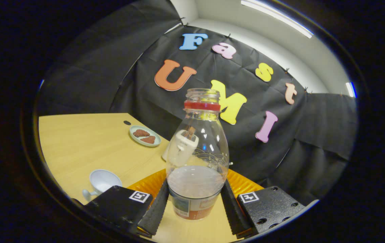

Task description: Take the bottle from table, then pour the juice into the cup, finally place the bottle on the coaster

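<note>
Tongs (196,206): both fingers press the lower sides of the bottle (197,158), one on each flank; pinching it.
Bottle: clear plastic, uncapped, red ring below the open mouth, upright or nearly so between the fingers. Whether its base touches the counter (87,141) cannot be told.
Bottle contents: a low band of pale, cloudy liquid near the bottom; upper part empty.
Coaster (145,184): orange, ribbed, mostly hidden behind the bottle and fingers; its edges show on both sides.
Cup (102,181): white, handled, just beyond the left finger block, partly cut off by it; inside looks empty.
Plate (145,135): pale green, far across the counter, holding two reddish-brown pieces; hard to identify.
White object (180,145): seen through the bottle, warped by the plastic; hard to make out.
</note>
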`<state>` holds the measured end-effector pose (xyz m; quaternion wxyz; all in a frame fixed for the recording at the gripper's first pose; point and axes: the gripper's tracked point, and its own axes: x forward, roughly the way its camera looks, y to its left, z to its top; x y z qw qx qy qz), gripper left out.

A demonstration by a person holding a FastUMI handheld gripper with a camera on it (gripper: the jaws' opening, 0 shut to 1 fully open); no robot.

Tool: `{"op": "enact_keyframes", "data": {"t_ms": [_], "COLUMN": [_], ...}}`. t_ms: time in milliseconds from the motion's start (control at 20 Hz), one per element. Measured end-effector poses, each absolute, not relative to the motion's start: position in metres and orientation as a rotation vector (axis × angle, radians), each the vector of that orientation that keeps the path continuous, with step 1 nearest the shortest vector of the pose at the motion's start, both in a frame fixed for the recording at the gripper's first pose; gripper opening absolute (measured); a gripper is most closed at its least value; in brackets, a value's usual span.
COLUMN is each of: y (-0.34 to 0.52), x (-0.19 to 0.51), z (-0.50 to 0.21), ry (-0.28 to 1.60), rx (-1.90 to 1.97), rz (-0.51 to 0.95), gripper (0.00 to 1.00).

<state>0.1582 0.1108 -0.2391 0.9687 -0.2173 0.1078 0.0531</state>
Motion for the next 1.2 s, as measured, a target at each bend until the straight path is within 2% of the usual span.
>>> {"op": "enact_keyframes", "data": {"t_ms": [350,800,1200], "y": [0.1,0.1,0.089], "x": [0.204,0.275,0.305], "z": [-0.251,-0.271,-0.318], "ry": [0.164,0.19,0.3], "rx": [-0.267,-0.171,-0.112], "rz": [0.116,0.238,0.193], "gripper": [0.81,0.81,0.82]}}
